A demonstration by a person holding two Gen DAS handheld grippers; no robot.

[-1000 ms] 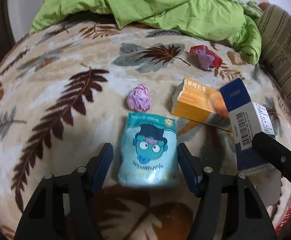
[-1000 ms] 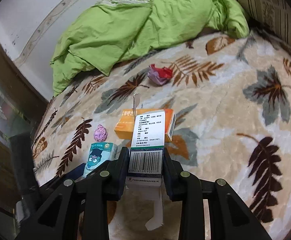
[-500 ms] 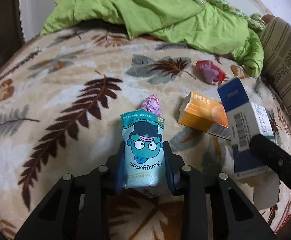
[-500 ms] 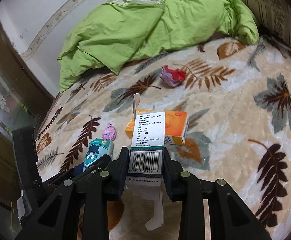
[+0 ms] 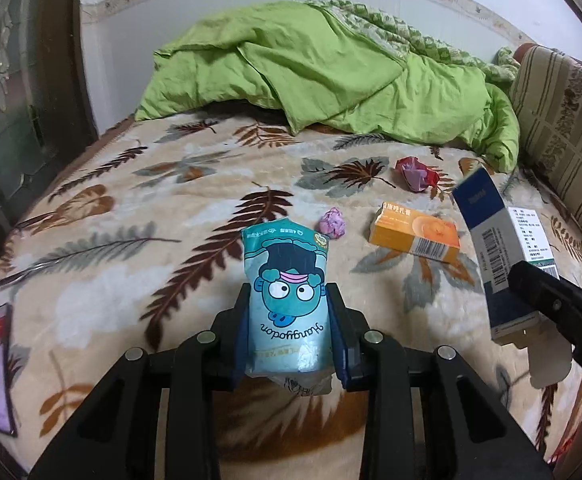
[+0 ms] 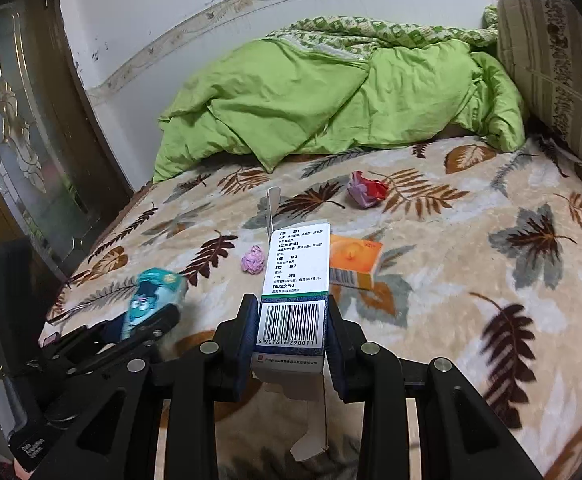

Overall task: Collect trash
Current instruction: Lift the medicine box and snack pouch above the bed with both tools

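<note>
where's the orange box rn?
The orange box lies flat on the leaf-print blanket, right of centre in the left wrist view, between the small pink paper ball and the white-and-blue carton gripped by the right hand-held gripper.

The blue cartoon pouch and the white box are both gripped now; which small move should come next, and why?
Probably lift both away toward wherever trash goes. The left gripper is shut on the cartoon pouch, the right gripper on the white box. No bin is in view; the orange box must wait.
</note>
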